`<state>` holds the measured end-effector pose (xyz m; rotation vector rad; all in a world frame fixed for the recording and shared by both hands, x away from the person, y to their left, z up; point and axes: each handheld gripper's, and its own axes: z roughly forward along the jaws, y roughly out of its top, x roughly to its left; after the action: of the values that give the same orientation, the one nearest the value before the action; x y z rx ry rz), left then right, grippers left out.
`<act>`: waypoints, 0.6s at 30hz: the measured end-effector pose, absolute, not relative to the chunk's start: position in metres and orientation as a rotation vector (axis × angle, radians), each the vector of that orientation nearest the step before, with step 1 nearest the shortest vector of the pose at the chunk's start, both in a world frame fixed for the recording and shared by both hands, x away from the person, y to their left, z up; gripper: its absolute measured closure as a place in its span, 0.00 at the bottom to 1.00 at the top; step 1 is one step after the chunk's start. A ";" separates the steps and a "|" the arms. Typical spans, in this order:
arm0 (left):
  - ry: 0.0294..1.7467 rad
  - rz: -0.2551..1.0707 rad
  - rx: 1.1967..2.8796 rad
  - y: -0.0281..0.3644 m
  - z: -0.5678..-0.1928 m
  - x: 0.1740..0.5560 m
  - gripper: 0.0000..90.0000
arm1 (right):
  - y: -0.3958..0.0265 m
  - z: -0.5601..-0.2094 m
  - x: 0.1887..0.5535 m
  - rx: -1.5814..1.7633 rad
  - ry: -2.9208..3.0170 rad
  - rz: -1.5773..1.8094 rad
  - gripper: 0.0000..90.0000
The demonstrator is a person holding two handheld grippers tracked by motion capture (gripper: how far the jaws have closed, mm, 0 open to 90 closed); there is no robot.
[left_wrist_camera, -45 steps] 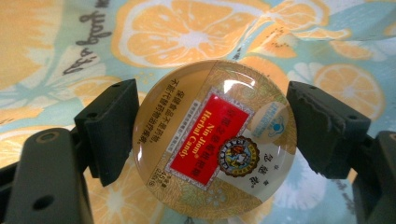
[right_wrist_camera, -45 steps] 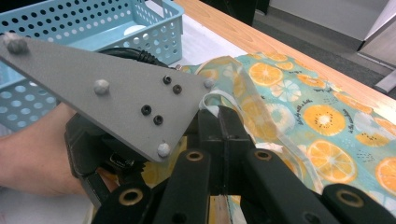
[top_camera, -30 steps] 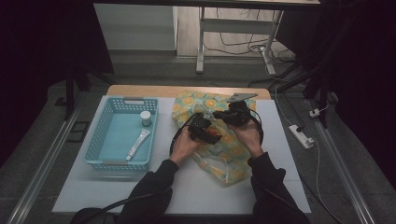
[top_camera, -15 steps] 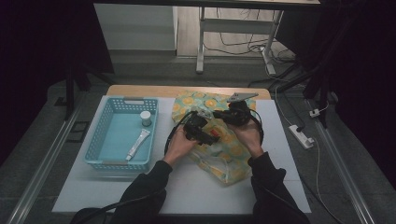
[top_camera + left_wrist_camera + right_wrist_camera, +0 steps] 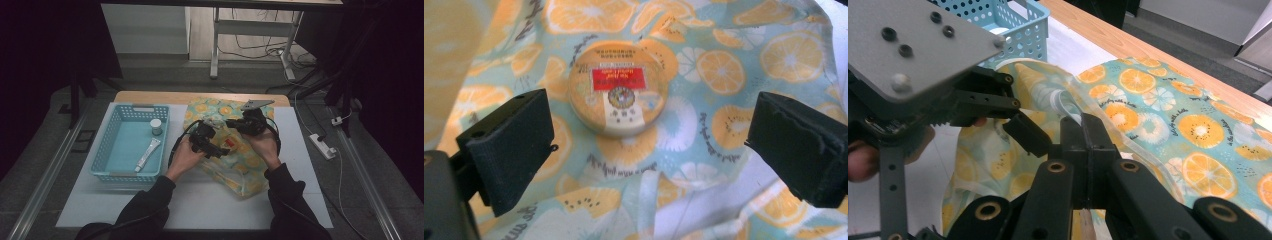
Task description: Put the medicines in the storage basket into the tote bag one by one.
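From the high view, my right tongs [image 5: 239,123] pinch the rim of the citrus-print bag [image 5: 247,165] at about 1 o'clock on the surface [image 5: 200,205], keeping its mouth open; my left tongs [image 5: 216,148] have just been opening with nothing between them. The blue basket [image 5: 107,150] at 9 o'clock leaves open room. In the left gripper view, the round tin [image 5: 619,95] lies inside the bag, clear of both pads. In the right gripper view, my jaws are clamped on the bag's clear edge.
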<state>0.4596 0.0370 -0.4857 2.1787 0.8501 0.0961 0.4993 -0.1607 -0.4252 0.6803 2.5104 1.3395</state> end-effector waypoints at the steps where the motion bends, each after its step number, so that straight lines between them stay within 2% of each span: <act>1: 0.852 0.091 2.177 0.039 -0.485 0.458 0.05 | -0.160 -0.425 0.499 0.680 2.512 1.340 1.00; 18: 0.838 0.075 2.152 0.063 -0.470 0.428 0.04 | -0.153 -0.426 0.495 0.651 2.534 1.335 1.00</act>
<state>0.4277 0.0626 -0.4701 2.1524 0.8375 0.0745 0.4947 -0.1526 -0.4261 0.6509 2.5337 1.3349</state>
